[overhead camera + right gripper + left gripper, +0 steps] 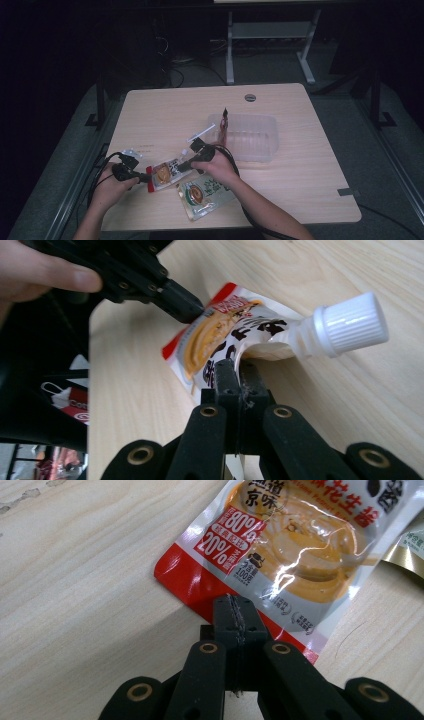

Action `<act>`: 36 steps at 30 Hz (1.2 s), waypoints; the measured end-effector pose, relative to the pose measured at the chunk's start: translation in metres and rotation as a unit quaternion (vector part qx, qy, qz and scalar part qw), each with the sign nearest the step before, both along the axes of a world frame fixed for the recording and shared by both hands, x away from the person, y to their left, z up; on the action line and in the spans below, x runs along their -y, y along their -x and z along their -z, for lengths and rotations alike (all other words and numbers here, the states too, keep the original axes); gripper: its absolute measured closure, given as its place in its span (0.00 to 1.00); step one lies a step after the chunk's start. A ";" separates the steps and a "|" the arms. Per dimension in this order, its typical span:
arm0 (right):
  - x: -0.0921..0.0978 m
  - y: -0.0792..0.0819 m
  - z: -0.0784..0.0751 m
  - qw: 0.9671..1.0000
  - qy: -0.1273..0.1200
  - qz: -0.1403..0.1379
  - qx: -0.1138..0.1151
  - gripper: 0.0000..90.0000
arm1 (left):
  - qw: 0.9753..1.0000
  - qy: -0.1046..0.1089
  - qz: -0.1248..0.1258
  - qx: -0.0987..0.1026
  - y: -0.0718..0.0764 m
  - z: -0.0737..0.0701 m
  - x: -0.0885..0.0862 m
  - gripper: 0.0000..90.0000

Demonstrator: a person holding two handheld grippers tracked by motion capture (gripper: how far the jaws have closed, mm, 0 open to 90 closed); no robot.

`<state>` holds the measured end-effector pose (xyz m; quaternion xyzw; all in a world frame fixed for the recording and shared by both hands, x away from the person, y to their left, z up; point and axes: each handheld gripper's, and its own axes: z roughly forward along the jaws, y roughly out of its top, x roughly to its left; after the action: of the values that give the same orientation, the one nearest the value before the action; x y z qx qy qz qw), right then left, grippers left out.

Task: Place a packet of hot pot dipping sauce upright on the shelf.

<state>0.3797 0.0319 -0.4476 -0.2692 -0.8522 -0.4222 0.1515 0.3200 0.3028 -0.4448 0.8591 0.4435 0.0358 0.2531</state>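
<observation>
High view: L tongs (146, 176) & R tongs (181, 166) both clamp sauce pouch (165, 173); clear tub (248, 136) holds red packet (223, 125).

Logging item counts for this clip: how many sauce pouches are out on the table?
2. A red-edged pouch is pinched at opposite ends by the left tongs and the right tongs; a green pouch lies flat near the front edge. The clear bin may hide more.
</observation>
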 end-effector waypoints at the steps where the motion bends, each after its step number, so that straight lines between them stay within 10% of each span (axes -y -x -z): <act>1: 0.000 0.001 -0.001 1.000 -0.006 -0.003 -0.003 1.00 | 1.000 0.000 0.001 -0.002 0.000 0.000 0.000 0.99; 13: 0.004 0.009 -0.029 0.997 -0.070 -0.025 -0.009 1.00 | 0.998 0.061 -0.002 0.004 0.002 -0.007 0.008 1.00; 24: 0.008 0.016 -0.054 0.993 -0.108 -0.039 0.002 1.00 | 0.993 0.100 0.059 0.008 0.008 -0.013 0.039 1.00; 36: 0.036 0.022 -0.070 0.991 -0.130 -0.028 0.012 1.00 | 0.991 0.116 0.067 0.025 0.011 -0.018 0.043 1.00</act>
<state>0.3579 -0.0044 -0.3779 -0.2185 -0.7990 -0.5281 0.1870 0.3093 0.2602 -0.4272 0.8507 0.3796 -0.0115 0.3634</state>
